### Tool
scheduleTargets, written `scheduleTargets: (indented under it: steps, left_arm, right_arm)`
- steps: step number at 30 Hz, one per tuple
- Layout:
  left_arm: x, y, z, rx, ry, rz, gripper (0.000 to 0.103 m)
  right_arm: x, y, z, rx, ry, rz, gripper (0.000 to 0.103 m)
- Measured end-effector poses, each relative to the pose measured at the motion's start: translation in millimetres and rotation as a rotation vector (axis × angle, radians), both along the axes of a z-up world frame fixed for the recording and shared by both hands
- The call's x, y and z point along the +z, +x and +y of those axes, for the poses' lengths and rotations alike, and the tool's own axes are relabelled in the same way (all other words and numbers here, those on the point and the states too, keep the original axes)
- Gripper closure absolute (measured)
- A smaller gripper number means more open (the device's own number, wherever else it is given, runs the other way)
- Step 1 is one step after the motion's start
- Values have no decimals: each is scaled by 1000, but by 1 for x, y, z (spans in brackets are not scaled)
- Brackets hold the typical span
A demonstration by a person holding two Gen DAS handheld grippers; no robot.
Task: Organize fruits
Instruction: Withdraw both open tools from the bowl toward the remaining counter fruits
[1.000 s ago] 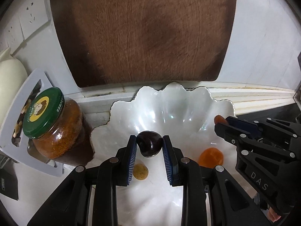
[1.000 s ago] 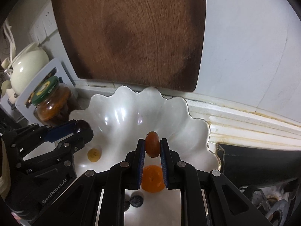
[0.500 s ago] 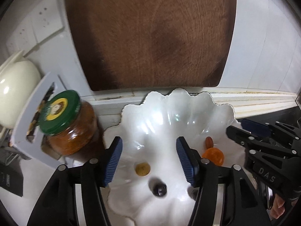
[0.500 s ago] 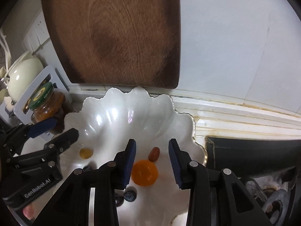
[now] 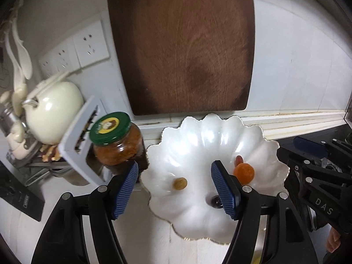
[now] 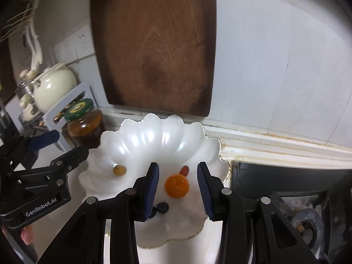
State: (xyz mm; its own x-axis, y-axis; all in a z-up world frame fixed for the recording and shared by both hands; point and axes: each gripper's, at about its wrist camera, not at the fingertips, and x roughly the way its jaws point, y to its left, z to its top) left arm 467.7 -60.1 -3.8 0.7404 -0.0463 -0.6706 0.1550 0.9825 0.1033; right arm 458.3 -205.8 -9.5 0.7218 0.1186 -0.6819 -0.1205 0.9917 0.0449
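Observation:
A white scalloped bowl (image 5: pixel 209 118) (image 6: pixel 154 118) sits on the counter against the wall. In it lie an orange fruit (image 5: pixel 243 172) (image 6: pixel 177 186), a red-brown date (image 5: pixel 239 160) (image 6: pixel 184 170), a small yellow-brown fruit (image 5: pixel 180 183) (image 6: pixel 119 170) and a dark round fruit (image 5: pixel 215 200) (image 6: pixel 162 207). My left gripper (image 5: pixel 174 165) (image 6: pixel 68 145) hovers above the bowl's left half, its jaws opening with nothing between them. My right gripper (image 6: pixel 178 166) (image 5: pixel 294 151) hangs over the bowl's right half, open, with the orange fruit and date below the gap, untouched.
A green-lidded jar (image 5: pixel 116 140) stands close to the bowl's left rim, beside a grey rack (image 5: pixel 77 145) and a cream teapot (image 5: pixel 52 110). A dark wooden cutting board (image 5: pixel 182 44) leans on the wall behind. A black stove (image 6: pixel 286 187) lies to the right.
Both grippers let go: the dark fruit from the left and the date from the right now lie in the bowl. Both opened and drew back and upward.

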Motion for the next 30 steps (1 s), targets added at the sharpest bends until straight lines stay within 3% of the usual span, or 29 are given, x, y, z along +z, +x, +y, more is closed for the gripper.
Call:
scheduleTargets:
  steps: [13, 21, 24, 30]
  left_arm:
    - [28, -69, 11, -9, -16, -97, 30]
    - [34, -103, 18, -13, -55, -106, 25]
    - [35, -115, 21, -6, -54, -115, 24]
    - [36, -135, 25, 1, -53, -126, 21]
  right_arm:
    - [30, -70, 9, 22, -16, -124, 66]
    - [35, -108, 11, 30, -5, -156, 65]
    - [36, -120, 12, 27, -10, -171, 55]
    - [36, -137, 14, 34, 4, -184, 54]
